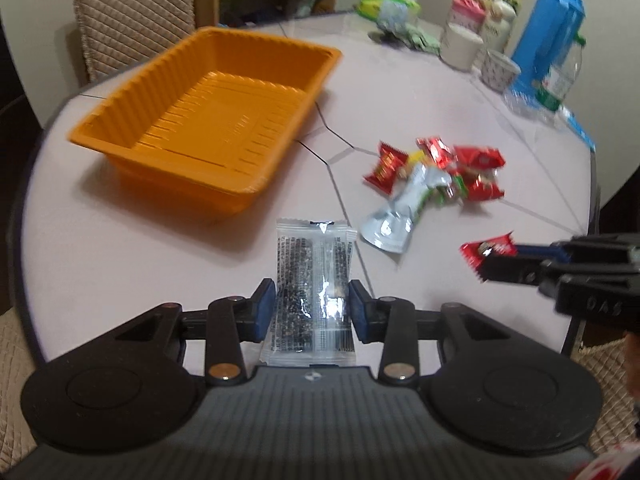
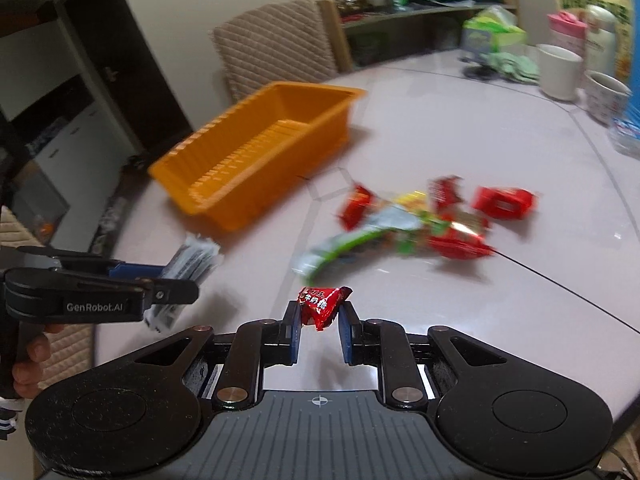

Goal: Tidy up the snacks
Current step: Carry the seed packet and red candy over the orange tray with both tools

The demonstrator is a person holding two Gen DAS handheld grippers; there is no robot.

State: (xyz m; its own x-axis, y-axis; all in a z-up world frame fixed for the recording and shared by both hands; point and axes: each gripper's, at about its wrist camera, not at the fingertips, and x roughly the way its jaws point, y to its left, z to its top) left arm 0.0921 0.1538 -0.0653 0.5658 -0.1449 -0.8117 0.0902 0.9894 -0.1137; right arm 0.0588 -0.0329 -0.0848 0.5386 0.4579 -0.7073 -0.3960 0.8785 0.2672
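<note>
on the pale tabletop (image 1: 120, 240) an empty orange tray (image 1: 208, 120) sat left of a loose pile of snacks (image 1: 436, 172), while the left gripper (image 1: 312, 308) was clamped on a clear black-speckled packet (image 1: 310, 280) and the right gripper (image 2: 320, 320) pinched a small red candy packet (image 2: 322, 304), both above the surface.

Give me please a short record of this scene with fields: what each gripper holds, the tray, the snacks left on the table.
left gripper: shut on the clear packet, held above the table
right gripper: shut on a red packet, also lifted
tray: orange, nothing visible inside, on the table's far left
pile: several red packets, a silver-green pouch, loose on the table right of the tray
table back: cups, blue jug, boxes
done so far: no snack in the tray yet
</note>
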